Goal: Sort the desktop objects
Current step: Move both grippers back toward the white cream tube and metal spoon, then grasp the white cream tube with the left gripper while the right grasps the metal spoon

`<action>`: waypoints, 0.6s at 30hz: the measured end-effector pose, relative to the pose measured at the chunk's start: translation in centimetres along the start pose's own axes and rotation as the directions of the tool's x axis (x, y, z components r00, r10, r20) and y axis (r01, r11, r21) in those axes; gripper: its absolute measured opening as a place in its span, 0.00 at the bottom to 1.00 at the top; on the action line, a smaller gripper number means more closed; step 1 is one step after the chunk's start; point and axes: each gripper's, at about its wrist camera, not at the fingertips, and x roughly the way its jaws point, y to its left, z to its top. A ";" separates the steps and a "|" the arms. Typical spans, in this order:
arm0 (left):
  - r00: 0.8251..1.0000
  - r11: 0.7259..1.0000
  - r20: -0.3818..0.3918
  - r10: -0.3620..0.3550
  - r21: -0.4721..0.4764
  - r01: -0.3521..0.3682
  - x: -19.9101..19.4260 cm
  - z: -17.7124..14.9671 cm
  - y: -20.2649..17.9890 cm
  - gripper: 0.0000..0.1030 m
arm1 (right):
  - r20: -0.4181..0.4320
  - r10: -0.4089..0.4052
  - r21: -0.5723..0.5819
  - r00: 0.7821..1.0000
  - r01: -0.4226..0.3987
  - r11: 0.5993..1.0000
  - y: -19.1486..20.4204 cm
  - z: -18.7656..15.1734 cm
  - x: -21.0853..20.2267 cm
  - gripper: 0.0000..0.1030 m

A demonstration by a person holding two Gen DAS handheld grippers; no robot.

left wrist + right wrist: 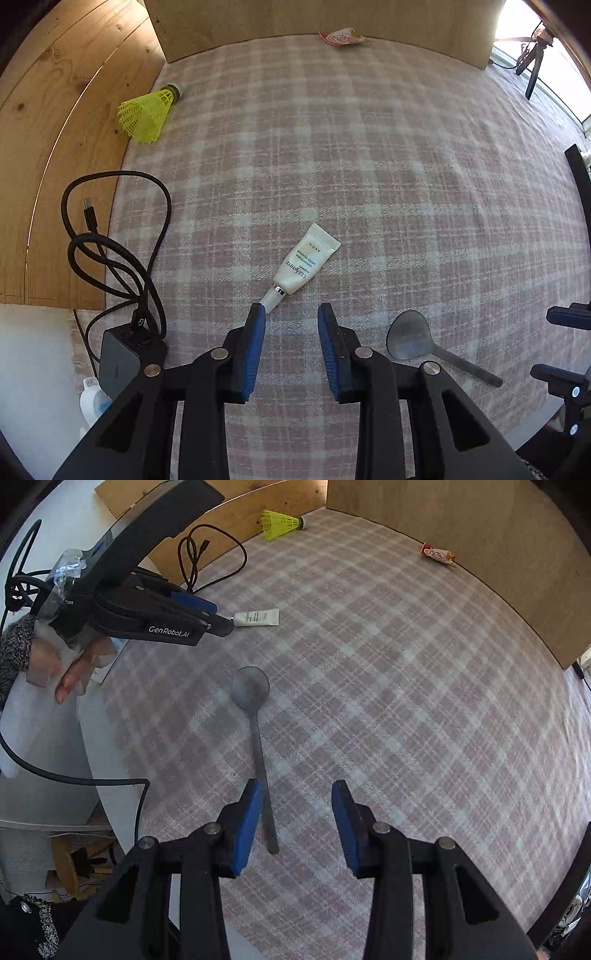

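A pink and white checked cloth (369,184) covered the bench, with wooden boards (332,22) standing along its far edge. No container was visible. A white cream tube (308,264) lay flat on the cloth, its long axis diagonal in the left wrist view, cap pointing toward the left gripper (291,312), whose blue fingers (255,343) stood partly apart over bare cloth, holding nothing; the cap lay just beside the left fingertip. A grey spoon (255,731) lay flat, bowl pointing away from the right gripper (297,786), whose fingers (245,827) stood wide and empty; the handle ran under its left finger. A yellow shuttlecock (147,112), a black cable (110,240) and a small red packet (341,37) lay well apart.
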 end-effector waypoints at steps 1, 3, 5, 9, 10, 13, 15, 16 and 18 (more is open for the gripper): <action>1.000 1.000 -0.006 -0.008 0.012 0.008 0.4 0.1 0.0 0.29 | -0.009 -0.001 0.003 1.000 0.001 1.000 0.4 0.4 0.8 0.38; 1.000 0.999 -0.016 -0.020 0.037 0.020 1.3 0.4 0.0 0.29 | -0.030 0.005 0.012 1.000 -0.005 1.000 0.8 1.1 2.1 0.38; 0.999 0.998 -0.025 -0.022 0.056 0.023 2.0 0.7 0.0 0.29 | -0.043 0.002 0.018 0.999 -0.001 1.000 1.2 1.8 3.2 0.38; 0.999 0.996 -0.017 -0.049 0.075 0.050 2.5 1.0 0.1 0.29 | -0.053 0.010 0.024 0.999 -0.009 1.000 1.7 2.7 4.5 0.37; 0.998 0.995 -0.018 -0.054 0.078 0.056 2.6 1.0 0.1 0.29 | -0.057 0.011 0.024 0.998 -0.010 1.000 1.9 2.9 4.7 0.37; 0.998 0.993 -0.016 -0.065 0.099 0.067 2.8 0.7 -0.4 0.26 | -0.061 0.001 0.018 0.998 0.000 1.000 2.3 3.5 5.5 0.37; 0.997 0.991 -0.014 -0.080 0.108 0.081 2.9 0.4 -0.7 0.25 | -0.061 0.002 0.020 0.998 -0.001 1.000 2.5 3.8 5.8 0.36; 0.997 0.991 -0.008 -0.079 0.112 0.080 2.9 0.3 -0.8 0.24 | -0.064 0.002 0.021 0.998 -0.001 1.000 2.5 3.9 6.1 0.36; 0.997 0.990 0.002 -0.082 0.115 0.081 3.0 0.1 -0.9 0.21 | -0.057 -0.006 0.014 0.998 0.007 1.000 2.7 4.1 6.2 0.35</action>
